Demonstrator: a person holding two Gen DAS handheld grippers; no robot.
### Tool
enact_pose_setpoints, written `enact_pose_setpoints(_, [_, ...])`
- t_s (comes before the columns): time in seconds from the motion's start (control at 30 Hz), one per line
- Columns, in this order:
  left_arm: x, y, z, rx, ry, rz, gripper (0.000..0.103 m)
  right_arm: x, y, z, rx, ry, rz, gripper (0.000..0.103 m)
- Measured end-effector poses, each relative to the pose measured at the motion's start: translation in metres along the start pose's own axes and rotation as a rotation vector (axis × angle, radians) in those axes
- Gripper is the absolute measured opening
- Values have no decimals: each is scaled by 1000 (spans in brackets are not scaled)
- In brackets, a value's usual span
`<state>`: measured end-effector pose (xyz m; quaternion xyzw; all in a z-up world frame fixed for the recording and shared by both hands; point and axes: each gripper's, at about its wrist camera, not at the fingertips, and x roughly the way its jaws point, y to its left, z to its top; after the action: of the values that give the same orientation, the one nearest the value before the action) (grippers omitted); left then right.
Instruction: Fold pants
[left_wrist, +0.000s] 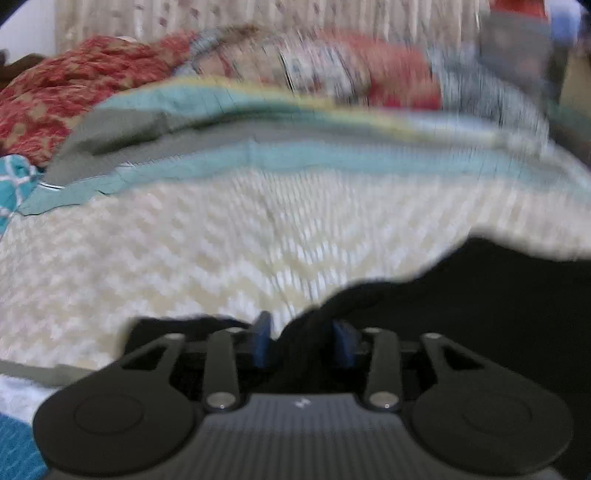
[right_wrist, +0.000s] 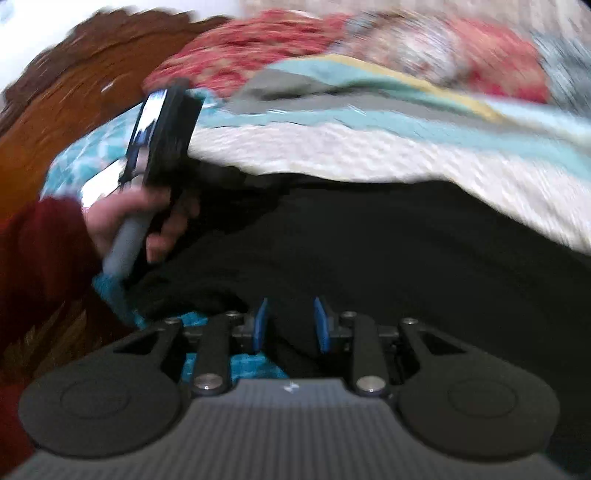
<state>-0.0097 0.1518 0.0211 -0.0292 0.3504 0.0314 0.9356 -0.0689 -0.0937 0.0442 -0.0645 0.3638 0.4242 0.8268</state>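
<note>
The black pants (right_wrist: 351, 240) lie across the bed and fill the middle of the right wrist view; in the left wrist view the pants (left_wrist: 498, 295) reach in from the lower right. A raised ridge of black cloth runs between the blue pads of my left gripper (left_wrist: 303, 341), whose jaws stand apart around it without clearly pressing on it. My right gripper (right_wrist: 291, 326) is open low over the near edge of the pants, with black cloth under the gap. A hand (right_wrist: 122, 221) in a dark red sleeve holds the left gripper's handle (right_wrist: 127, 243) at the left end of the pants. Both views are blurred.
A cream zigzag quilt (left_wrist: 184, 240) covers the bed. Beyond it lie a teal and grey striped blanket (left_wrist: 295, 158) and red patterned bedding (left_wrist: 74, 85). A brown wooden headboard (right_wrist: 74, 92) stands at the left, and a teal patterned sheet (right_wrist: 92, 147) shows at the bed's edge.
</note>
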Motion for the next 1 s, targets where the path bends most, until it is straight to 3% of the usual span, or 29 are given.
enact_pose_setpoints(0.07, [-44,18,0,-31,-99,-1,69,0,14,2,-89,-12,32,45])
enact_pose_setpoints(0.1, [-61,28,-3,-50,-120,7,79,2,19,2,-128,-13,44,46])
enact_pose_setpoints(0.13, [-76,41,-8,-81,-121,19,96,6,26,3,-163,-9,49,47])
enact_pose_setpoints(0.23, [-101,78,-35,-207,-72,38,100,24,38,2,-260,17,37,47])
enact_pose_setpoints(0.3, [-104,100,-62,-326,9,37,101,34,44,0,-310,28,21,49])
enact_pose_setpoints(0.43, [-93,115,-109,-520,127,-89,101,49,49,-6,-399,38,-84,57])
enact_pose_setpoints(0.5, [-83,110,-120,-587,143,-134,103,55,46,-10,-412,66,-110,55])
enact_pose_setpoints(0.53, [-81,106,-122,-584,128,-129,101,58,44,-11,-408,95,-105,32])
enact_pose_setpoints(0.57, [-78,99,-118,-562,114,-131,84,59,41,-12,-398,121,-98,17])
enact_pose_setpoints(0.6, [-76,91,-111,-533,104,-137,66,56,40,-12,-394,117,-105,15])
enact_pose_setpoints(0.63, [-74,86,-103,-509,99,-128,39,50,38,-10,-385,103,-95,14])
enact_pose_setpoints(0.67, [-71,81,-95,-489,93,-114,31,42,37,-6,-371,86,-82,14])
enact_pose_setpoints(0.8, [-69,77,-75,-490,41,-69,18,6,36,2,-364,6,-41,14])
enact_pose_setpoints(0.97, [-56,86,-80,-555,88,-26,17,31,31,-28,-370,165,-13,13])
enact_pose_setpoints(1.0, [-55,85,-83,-548,96,-6,18,33,30,-33,-358,148,-18,14])
